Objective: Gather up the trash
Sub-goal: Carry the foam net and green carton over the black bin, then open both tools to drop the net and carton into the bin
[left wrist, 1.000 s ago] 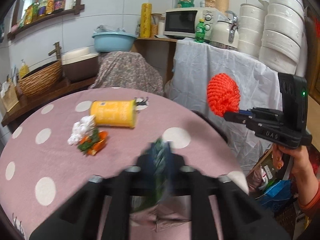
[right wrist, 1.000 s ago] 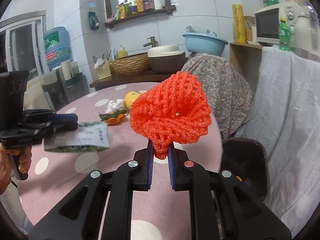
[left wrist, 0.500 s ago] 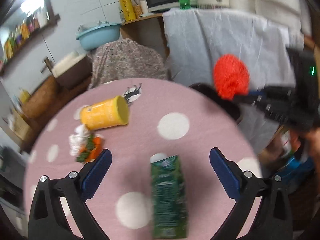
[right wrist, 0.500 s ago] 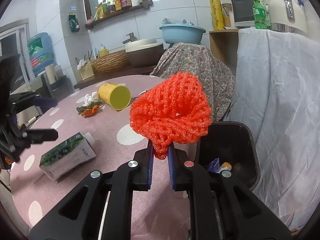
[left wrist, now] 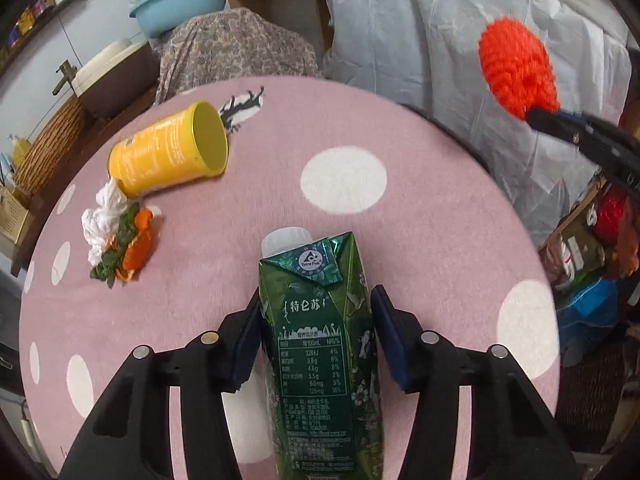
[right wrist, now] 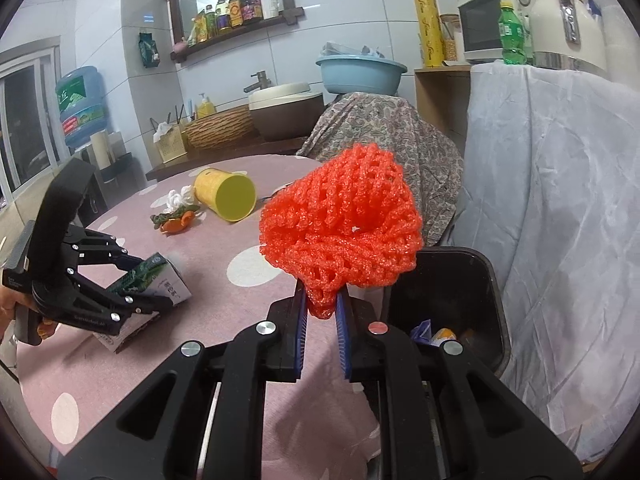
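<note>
A green milk carton (left wrist: 320,344) lies on the pink dotted table (left wrist: 420,240). My left gripper (left wrist: 316,340) straddles it with the pads close to its sides, a small gap showing on the right. It also shows in the right wrist view (right wrist: 132,284). My right gripper (right wrist: 322,324) is shut on an orange foam net (right wrist: 344,232) and holds it by the table edge, next to a black trash bin (right wrist: 452,292). A yellow cup (left wrist: 172,156) on its side and a wad of tissue with orange and green scraps (left wrist: 120,236) lie at the far left.
The bin (right wrist: 496,320) holds some wrappers. A chair with patterned cloth (right wrist: 384,132) stands behind the table. A white sheet covers furniture (right wrist: 560,184) on the right. A counter with basket (right wrist: 220,132) and basin (right wrist: 360,72) lies behind.
The left gripper let the carton go onto the table, opened wide, then came down around it and narrowed. The right gripper carried the net toward the bin.
</note>
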Available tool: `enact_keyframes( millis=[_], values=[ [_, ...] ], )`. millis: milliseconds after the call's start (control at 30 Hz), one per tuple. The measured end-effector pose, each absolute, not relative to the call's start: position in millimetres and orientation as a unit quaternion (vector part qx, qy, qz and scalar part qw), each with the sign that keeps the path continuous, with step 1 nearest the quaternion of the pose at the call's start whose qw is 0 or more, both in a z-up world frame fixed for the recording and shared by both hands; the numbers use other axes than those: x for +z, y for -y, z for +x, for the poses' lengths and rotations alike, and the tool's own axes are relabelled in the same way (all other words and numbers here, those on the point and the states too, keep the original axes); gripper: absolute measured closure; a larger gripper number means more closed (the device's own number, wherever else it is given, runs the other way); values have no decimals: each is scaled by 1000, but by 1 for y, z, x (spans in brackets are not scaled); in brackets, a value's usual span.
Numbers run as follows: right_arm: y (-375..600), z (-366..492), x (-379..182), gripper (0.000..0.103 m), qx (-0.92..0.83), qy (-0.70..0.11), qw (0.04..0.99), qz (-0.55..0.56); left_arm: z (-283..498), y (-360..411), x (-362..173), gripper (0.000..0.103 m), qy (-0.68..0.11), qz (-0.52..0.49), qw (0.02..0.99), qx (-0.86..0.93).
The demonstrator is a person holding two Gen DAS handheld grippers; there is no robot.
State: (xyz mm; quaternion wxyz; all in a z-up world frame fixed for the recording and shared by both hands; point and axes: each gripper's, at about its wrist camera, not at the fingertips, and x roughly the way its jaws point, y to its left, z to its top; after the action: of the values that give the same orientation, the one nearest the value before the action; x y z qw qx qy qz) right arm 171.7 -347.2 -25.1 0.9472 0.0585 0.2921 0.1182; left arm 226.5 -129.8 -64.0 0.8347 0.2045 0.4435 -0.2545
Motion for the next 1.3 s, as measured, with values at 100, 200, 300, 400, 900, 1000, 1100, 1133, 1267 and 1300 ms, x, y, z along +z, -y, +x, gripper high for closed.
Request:
enact_keyframes(
  millis=[100,200,300,400,900,1000,1100,1133,1267,1300],
  values=[
    [361,172,-28,89,103,-294,948,64,231,137,-46,52,-424,171,847,-273],
    [377,175,-33,89,86,-300,947,69,232,157,-25,54,-390,161,860,-287],
    [395,183,-49,89,65,-318,943,74,236,182,-7,54,-366,147,865,-310],
    [410,194,-71,89,47,-341,935,81,242,212,7,54,-351,135,865,-334],
    [460,283,-189,57,-5,-433,890,142,302,342,-8,54,-349,136,860,-346],
    [461,272,-197,52,-13,-427,892,148,316,356,-24,54,-362,130,858,-339],
    [461,260,-198,52,-19,-421,896,139,323,368,-36,54,-364,137,859,-332],
    [461,254,-197,49,-19,-415,899,139,325,372,-41,54,-366,139,859,-330],
    [462,233,-187,43,-30,-399,908,122,335,387,-59,54,-378,150,858,-314],
    [462,227,-183,43,-31,-394,911,118,338,389,-63,54,-383,151,857,-310]
  ],
)
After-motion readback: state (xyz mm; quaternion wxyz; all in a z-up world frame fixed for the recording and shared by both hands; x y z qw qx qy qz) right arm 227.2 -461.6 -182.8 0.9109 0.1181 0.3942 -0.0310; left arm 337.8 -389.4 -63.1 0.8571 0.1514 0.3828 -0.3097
